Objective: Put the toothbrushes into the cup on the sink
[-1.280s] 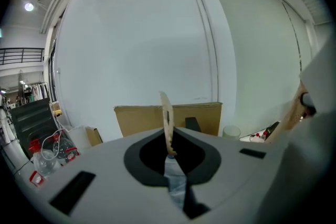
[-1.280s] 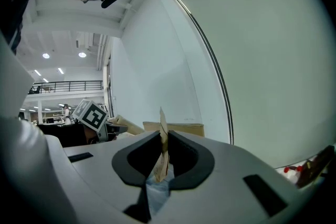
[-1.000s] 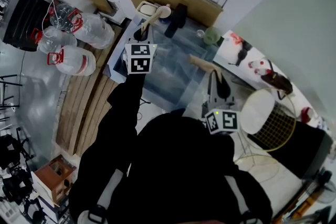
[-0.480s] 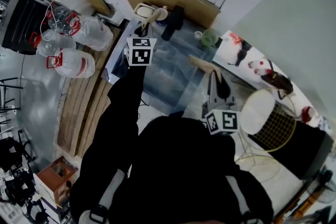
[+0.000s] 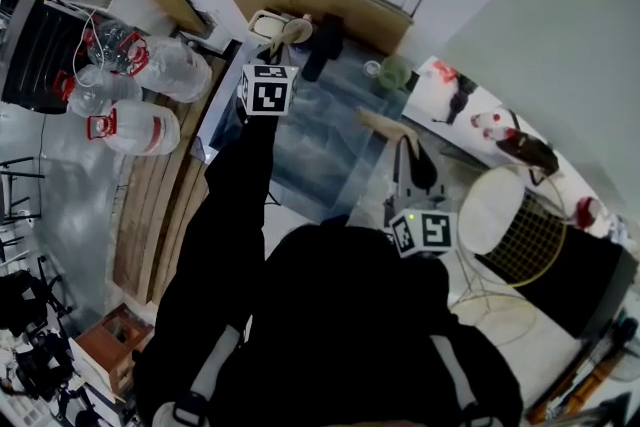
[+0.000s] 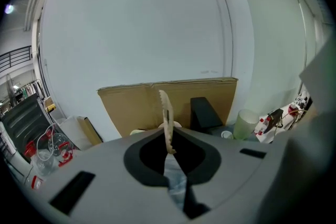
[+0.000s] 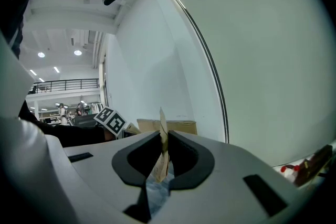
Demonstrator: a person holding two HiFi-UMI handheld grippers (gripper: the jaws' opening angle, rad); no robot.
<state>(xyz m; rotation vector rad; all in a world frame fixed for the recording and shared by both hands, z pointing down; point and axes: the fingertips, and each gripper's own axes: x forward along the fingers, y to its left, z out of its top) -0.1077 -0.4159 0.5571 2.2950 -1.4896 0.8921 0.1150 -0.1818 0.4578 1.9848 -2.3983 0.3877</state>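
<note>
Pinching a brush in each gripper, we hold both over the sink (image 5: 318,137). The left gripper (image 6: 169,148) has its jaws clamped on the first toothbrush (image 6: 166,115), whose head is just beside the white cup (image 5: 263,21) at the far edge. The right gripper (image 7: 162,159) squeezes the second toothbrush (image 7: 161,145), well apart from that cup.

Our left arm (image 5: 228,215), dark-sleeved, reaches straight out ahead; the left tool (image 6: 169,150) at its end is clamped on a toothbrush (image 6: 167,113) standing upright between the jaws; the right tool (image 7: 161,157) sits close in front of our chest, jaws pressed on a second toothbrush (image 7: 163,124); the left marker cube (image 5: 267,88) and right marker cube (image 5: 424,232) face upward.
</note>
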